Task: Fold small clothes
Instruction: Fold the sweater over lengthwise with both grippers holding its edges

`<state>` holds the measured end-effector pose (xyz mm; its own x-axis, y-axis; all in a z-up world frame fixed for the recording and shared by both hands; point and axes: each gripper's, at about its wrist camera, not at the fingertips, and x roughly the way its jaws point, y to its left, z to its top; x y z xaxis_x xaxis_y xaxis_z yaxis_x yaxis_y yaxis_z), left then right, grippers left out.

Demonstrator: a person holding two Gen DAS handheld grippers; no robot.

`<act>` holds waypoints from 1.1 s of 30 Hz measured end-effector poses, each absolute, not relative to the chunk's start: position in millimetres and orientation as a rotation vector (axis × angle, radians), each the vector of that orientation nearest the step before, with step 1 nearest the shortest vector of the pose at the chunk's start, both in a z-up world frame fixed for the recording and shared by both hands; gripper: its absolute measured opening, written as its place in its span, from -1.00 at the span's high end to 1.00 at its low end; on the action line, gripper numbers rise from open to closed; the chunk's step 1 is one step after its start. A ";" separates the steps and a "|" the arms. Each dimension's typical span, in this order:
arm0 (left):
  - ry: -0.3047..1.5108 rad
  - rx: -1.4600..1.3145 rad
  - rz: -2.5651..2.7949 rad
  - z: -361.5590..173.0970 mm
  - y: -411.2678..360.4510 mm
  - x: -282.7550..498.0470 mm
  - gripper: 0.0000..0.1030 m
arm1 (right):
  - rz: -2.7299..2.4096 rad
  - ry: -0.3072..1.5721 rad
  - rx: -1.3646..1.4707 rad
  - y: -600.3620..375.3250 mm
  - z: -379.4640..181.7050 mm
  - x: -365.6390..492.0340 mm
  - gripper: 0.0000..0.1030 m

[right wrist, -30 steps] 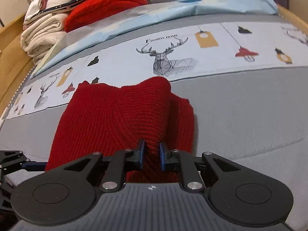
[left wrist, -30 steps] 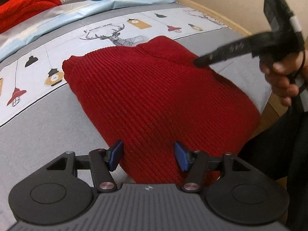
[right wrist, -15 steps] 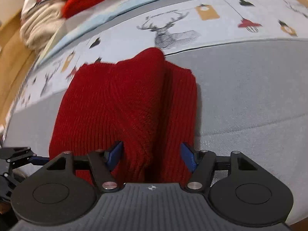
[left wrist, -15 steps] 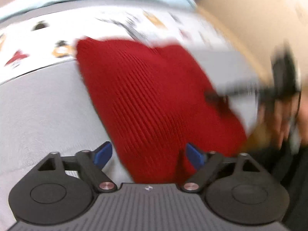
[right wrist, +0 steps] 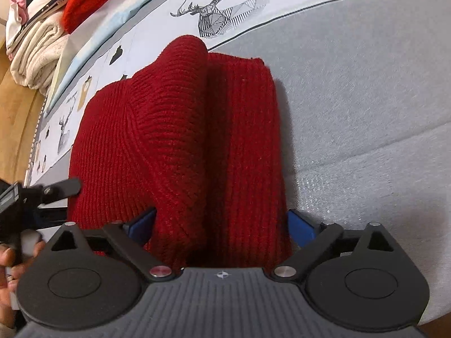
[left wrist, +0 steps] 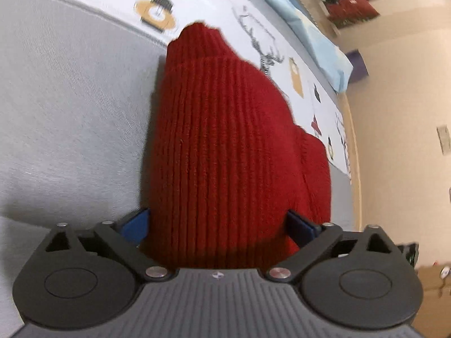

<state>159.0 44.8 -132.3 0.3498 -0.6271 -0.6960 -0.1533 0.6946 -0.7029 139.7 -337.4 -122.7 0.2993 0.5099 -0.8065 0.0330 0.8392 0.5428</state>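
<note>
Grey bedspread (right wrist: 366,84), one red sweater (right wrist: 174,129), two grippers

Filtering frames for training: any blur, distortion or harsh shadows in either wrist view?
Left wrist: bedsheet print motion-smeared, strong fisheye bend at the wall, red ribbed knit garment reasonably sharp. Right wrist: crisp centre, soft shadow right of the garment, edges slightly blurred. No glare in either.

One red sweater (right wrist: 180,146), two claws, one bedsheet (right wrist: 352,90).
</note>
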 end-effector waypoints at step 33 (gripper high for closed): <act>1.056 -0.505 -0.120 -65.3 150.9 260.3 -0.50 | 0.399 0.924 0.428 -210.5 -77.2 220.6 0.22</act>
<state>260.3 150.9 -65.3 0.4973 -0.3318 -0.8016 -0.1428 0.8801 -0.4529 220.6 -210.5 -77.2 0.5423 0.5025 -0.6733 -0.1452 0.8454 0.5140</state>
